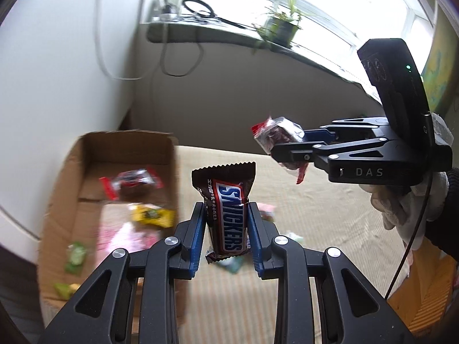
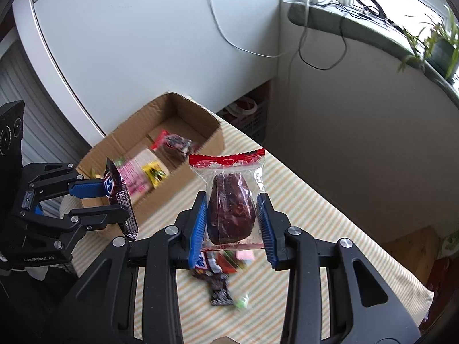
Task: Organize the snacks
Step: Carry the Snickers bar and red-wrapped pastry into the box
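Observation:
My left gripper [image 1: 226, 215] is shut on a brown Snickers bar [image 1: 228, 218], held upright above the striped table; it shows in the right wrist view [image 2: 120, 197] too. My right gripper [image 2: 233, 218] is shut on a clear packet with a dark red snack [image 2: 231, 215], also seen from the left wrist [image 1: 279, 137], held in the air to the right of the Snickers. An open cardboard box [image 1: 169, 154] at the table's far left holds several wrapped snacks; it also shows in the right wrist view [image 2: 212, 137].
Several loose snacks [image 2: 222, 269] lie on the striped cloth [image 2: 315, 229] below the right gripper. A white cabinet stands behind the box. A windowsill with a potted plant [image 1: 282, 25] and cables runs along the back wall.

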Demonstrator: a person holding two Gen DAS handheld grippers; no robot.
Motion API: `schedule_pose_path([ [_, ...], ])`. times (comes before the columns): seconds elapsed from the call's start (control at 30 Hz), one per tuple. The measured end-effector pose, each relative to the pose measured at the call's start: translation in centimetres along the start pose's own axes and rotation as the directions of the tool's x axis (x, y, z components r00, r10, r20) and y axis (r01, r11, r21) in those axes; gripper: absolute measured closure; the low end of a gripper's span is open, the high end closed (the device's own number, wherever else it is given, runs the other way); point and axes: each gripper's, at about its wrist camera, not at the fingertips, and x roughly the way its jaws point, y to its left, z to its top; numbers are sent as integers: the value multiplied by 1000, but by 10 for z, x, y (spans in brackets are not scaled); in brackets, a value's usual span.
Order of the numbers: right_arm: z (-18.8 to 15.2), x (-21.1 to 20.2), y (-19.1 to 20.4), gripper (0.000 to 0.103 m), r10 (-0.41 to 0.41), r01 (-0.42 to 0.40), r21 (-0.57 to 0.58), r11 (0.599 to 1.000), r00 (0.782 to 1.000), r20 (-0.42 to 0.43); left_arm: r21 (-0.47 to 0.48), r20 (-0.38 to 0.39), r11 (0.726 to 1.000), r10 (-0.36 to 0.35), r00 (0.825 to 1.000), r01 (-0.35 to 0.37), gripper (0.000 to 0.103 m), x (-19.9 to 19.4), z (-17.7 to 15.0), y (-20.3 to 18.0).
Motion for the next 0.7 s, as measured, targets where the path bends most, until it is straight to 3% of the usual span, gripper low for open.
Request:
schedule_pose_path([
  [0.43,50,43,61,67,37,-39,-56,998,999,-29,-118,26,985,132,991,-128,76,-28,-9,80],
  [0.7,69,73,85,66,41,-46,-78,996,997,-59,-145,24,973,184,983,-179,76,-32,-10,104],
])
